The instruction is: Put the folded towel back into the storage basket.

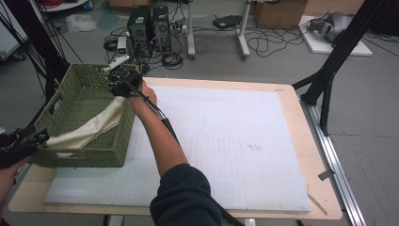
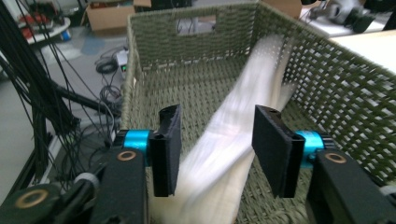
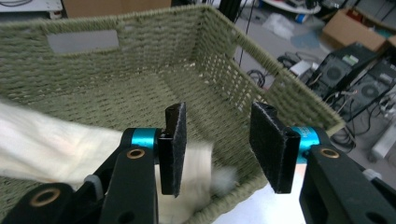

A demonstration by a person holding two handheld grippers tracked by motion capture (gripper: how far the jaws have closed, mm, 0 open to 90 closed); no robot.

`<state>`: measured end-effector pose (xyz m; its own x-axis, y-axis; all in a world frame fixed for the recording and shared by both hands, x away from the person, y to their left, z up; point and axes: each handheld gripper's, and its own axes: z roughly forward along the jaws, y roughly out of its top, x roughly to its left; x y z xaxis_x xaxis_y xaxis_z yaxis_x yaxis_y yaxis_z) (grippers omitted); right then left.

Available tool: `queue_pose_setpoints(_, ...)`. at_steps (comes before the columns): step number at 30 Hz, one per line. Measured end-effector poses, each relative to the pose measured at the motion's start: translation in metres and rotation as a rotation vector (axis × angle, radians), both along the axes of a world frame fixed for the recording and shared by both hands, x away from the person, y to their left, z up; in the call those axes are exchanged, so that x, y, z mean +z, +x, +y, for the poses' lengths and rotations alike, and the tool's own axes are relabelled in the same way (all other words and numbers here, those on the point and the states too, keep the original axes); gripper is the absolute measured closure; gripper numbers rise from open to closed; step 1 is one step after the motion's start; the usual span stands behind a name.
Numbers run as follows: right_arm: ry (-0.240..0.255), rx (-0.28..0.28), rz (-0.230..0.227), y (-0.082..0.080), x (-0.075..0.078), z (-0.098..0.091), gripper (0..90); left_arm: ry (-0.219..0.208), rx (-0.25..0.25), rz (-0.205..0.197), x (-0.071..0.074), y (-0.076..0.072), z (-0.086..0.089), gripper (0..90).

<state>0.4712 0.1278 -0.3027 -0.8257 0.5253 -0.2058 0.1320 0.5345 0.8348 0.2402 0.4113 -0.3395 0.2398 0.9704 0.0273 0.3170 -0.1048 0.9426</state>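
Note:
A cream cloth (image 1: 89,129) lies slanted inside a green woven basket (image 1: 84,70) at the table's left. My left gripper (image 1: 40,137) is at the basket's near left corner. In the left gripper view it (image 2: 217,149) is open, and the blurred cloth (image 2: 233,126) runs between the jaws without touching the pads. My right gripper (image 1: 120,77) hovers over the basket's far right corner. In the right gripper view it (image 3: 218,147) is open above the basket's rim (image 3: 289,100), with the cloth (image 3: 51,149) below and beside its left jaw.
The basket stands on a white gridded board (image 1: 226,141) that covers a wooden table (image 1: 306,141). Computer towers (image 1: 148,26) and cables sit on the floor behind. Black frame legs (image 1: 329,70) rise at the right and left of the table.

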Motion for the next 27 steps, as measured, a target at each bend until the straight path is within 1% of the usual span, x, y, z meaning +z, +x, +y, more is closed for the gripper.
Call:
queue_pose_setpoints(2,0.008,0.008,-0.009,-0.002,0.006,-0.008,52.9,-0.004,-0.006,-0.017,0.004,-0.004,-0.001,50.6)
queue_pose_setpoints(6,0.024,0.008,-0.025,-0.008,0.017,-0.029,51.1,-0.039,-0.033,-0.038,0.007,-0.006,-0.007,49.6)
queue_pose_setpoints(9,0.030,0.008,-0.024,-0.012,0.025,-0.049,48.1,-0.081,-0.070,-0.042,0.007,-0.004,-0.015,46.0)
queue_pose_setpoints(12,0.044,0.022,0.000,-0.015,0.031,-0.073,42.4,-0.120,-0.113,-0.057,0.007,-0.001,-0.024,41.6)
queue_pose_setpoints(13,0.050,0.027,-0.002,-0.016,0.033,-0.081,40.2,-0.132,-0.128,-0.063,0.007,0.000,-0.028,38.4)
queue_pose_setpoints(16,0.069,0.037,0.029,-0.019,0.034,-0.109,34.6,-0.164,-0.160,-0.077,0.009,0.005,-0.040,27.2)
queue_pose_setpoints(17,0.070,0.038,0.033,-0.020,0.034,-0.115,33.5,-0.175,-0.170,-0.082,0.010,0.007,-0.046,24.9)
queue_pose_setpoints(18,0.067,0.032,0.035,-0.022,0.033,-0.125,31.1,-0.176,-0.175,-0.079,0.010,0.008,-0.049,22.3)
queue_pose_setpoints(19,0.067,0.026,0.038,-0.023,0.033,-0.131,29.5,-0.180,-0.185,-0.080,0.011,0.010,-0.054,20.5)
queue_pose_setpoints(21,0.080,0.008,0.041,-0.027,0.032,-0.147,23.3,-0.172,-0.210,-0.082,0.012,0.013,-0.063,17.5)
queue_pose_setpoints(23,0.095,-0.016,0.037,-0.033,0.031,-0.165,21.7,-0.172,-0.248,-0.087,0.013,0.016,-0.073,17.5)
queue_pose_setpoints(26,0.106,-0.050,0.041,-0.039,0.029,-0.191,18.8,-0.168,-0.297,-0.081,0.013,0.021,-0.090,17.5)
queue_pose_setpoints(27,0.118,-0.063,0.037,-0.043,0.028,-0.200,18.3,-0.167,-0.321,-0.079,0.013,0.024,-0.099,17.6)
